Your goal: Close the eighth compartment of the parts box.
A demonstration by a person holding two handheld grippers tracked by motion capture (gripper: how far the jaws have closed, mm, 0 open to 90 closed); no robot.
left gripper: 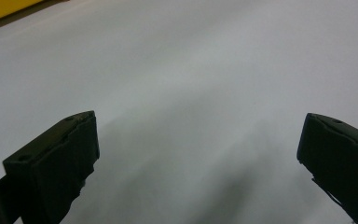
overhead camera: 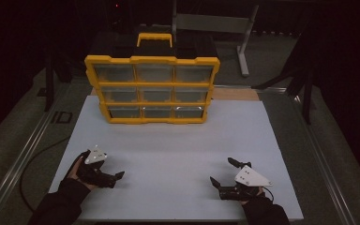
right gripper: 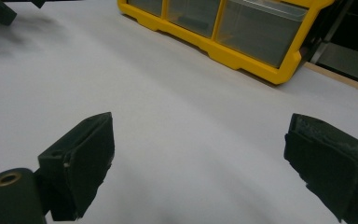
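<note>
Item: yellow cabinet (overhead camera: 152, 89), upright, well ahead of both grippers. Left gripper (overhead camera: 117, 176) and right gripper (overhead camera: 221, 171) both wide, holding nothing. We should approach a drawer squarely, jaws level with its front.

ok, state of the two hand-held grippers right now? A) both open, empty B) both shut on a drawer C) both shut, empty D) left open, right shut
A: the left hand-held gripper and the right hand-held gripper each show jaws spread apart over bare white table, short of the yellow drawer organizer.
</note>
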